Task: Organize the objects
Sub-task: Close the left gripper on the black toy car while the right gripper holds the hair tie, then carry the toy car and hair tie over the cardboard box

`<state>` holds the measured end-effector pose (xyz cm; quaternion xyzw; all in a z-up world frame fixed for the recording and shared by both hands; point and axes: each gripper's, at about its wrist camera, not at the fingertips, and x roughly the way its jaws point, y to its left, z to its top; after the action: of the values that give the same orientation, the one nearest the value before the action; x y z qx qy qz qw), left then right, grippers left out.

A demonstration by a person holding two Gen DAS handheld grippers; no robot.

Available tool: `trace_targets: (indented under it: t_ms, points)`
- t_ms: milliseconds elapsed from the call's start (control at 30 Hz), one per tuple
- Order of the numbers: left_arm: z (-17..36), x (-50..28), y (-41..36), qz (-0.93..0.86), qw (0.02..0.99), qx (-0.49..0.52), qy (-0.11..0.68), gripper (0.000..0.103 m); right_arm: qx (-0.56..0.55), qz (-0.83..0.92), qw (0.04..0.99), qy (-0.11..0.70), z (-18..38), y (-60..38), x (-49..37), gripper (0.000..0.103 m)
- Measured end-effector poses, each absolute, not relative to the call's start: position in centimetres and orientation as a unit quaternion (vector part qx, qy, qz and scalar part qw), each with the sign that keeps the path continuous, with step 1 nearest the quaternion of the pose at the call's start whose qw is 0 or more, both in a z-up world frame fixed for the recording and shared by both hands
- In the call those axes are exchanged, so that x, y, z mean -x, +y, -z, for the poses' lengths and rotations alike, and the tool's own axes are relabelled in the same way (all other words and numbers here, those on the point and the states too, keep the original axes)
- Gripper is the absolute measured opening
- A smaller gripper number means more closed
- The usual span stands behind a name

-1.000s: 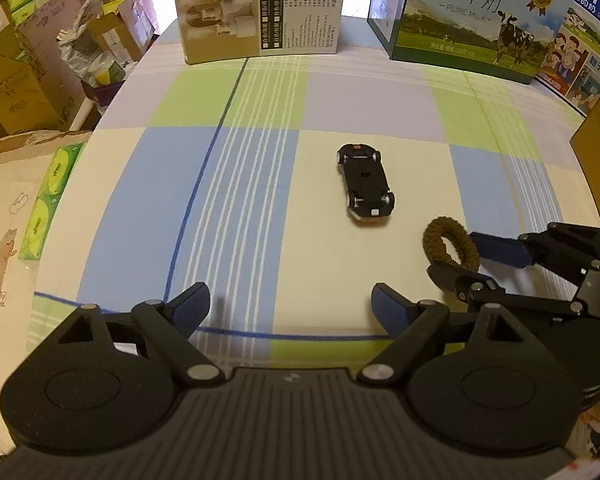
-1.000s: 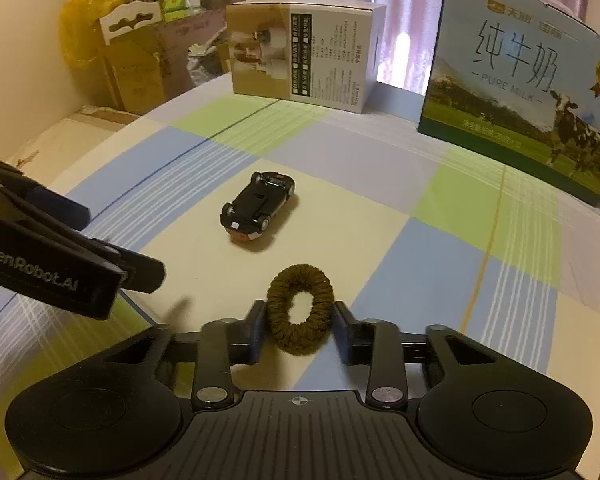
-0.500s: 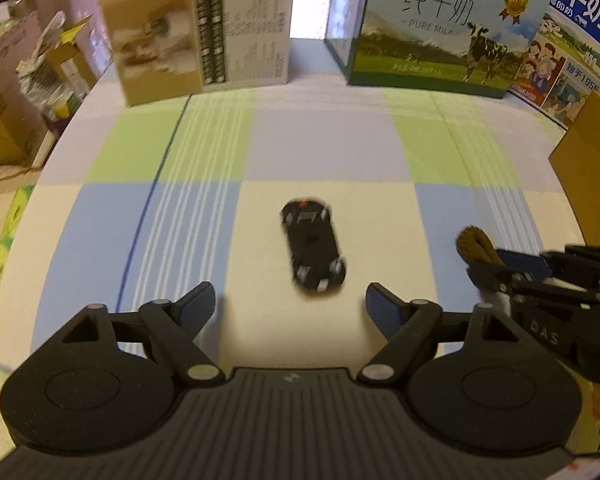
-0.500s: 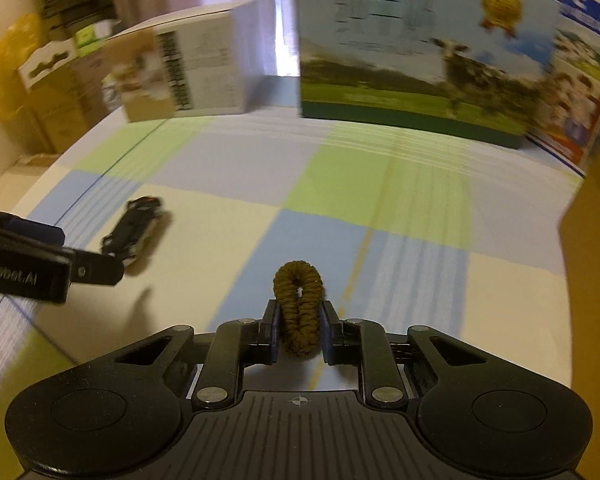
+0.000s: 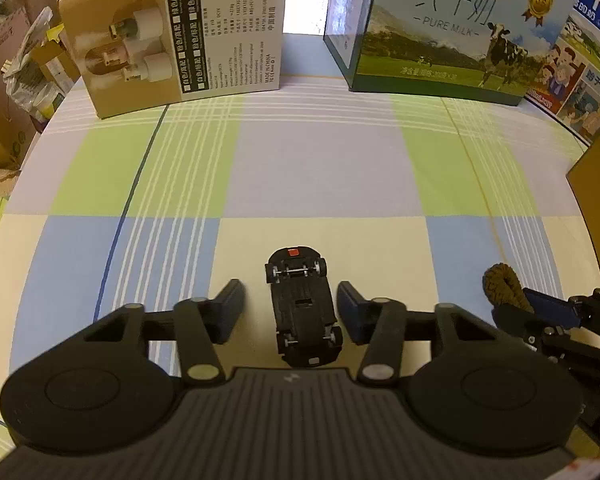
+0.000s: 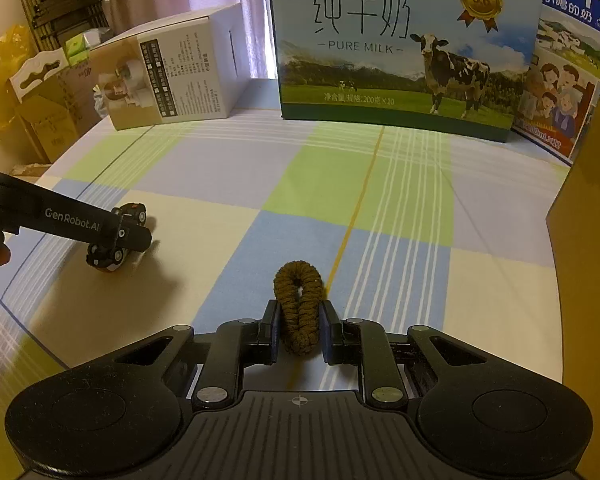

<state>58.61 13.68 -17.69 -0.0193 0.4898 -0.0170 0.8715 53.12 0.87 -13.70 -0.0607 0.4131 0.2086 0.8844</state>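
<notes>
— How many things are you working with on the cloth?

— Two small ones. One black toy car (image 5: 303, 306), lying upside down with its wheels up on a cream square of the checked tablecloth (image 5: 320, 172). One brown hair tie (image 6: 299, 304), a single braided loop.

— And your grippers?

— Two, one in each hand. My left gripper (image 5: 290, 312) is spread open, one finger on each side of the car, with small gaps I can see between the pads and the car body. My right gripper (image 6: 299, 334) is clenched on the hair tie, squeezing the loop into a narrow oval that stands up between the fingers, over the cloth.

— What's behind them?

— I count three printed boxes along the far edge: one tan and white box (image 5: 172, 36) on the left, one milk carton case (image 6: 404, 48) with a cow in the middle, and one blue case (image 6: 568, 80) just beside it on the right. One plain cardboard edge (image 6: 592, 240) shows at far right.
</notes>
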Motion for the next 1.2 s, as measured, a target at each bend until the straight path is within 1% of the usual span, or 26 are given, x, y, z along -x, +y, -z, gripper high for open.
trace_targets:
  t_ms: [67,133,333,533,900,1200]
  points:
    - [17.6,-58.5,13.7,0.019,0.871,0.02,0.491,0.032,0.061,-0.208,0.884,0.415,13.6,0.9,-53.1,0.016]
    - [17.5,-58.2,13.6,0.024,0.869,0.02,0.494,0.026,0.059,-0.208,0.882,0.418,13.6,0.8,-53.0,0.016]
    - [17.1,-56.5,13.3,0.025,0.863,0.019,0.505,0.026,0.04,-0.208,0.876,0.434,13.2,0.1,-52.2,0.016]
    - [16.1,-53.2,13.1,0.025,0.86,0.033,0.508,0.026,0.015,-0.211,0.875,0.436,12.0,-0.7,-50.3,0.016]
    - [10.9,-45.9,11.8,0.045,0.877,0.059,0.475,0.026,-0.012,-0.238,0.884,0.402,6.3,-2.5,-44.1,0.016]
    - [7.0,-41.9,8.2,0.086,0.887,0.05,0.451,0.026,-0.031,-0.244,0.892,0.378,2.8,-5.4,-39.3,0.016]
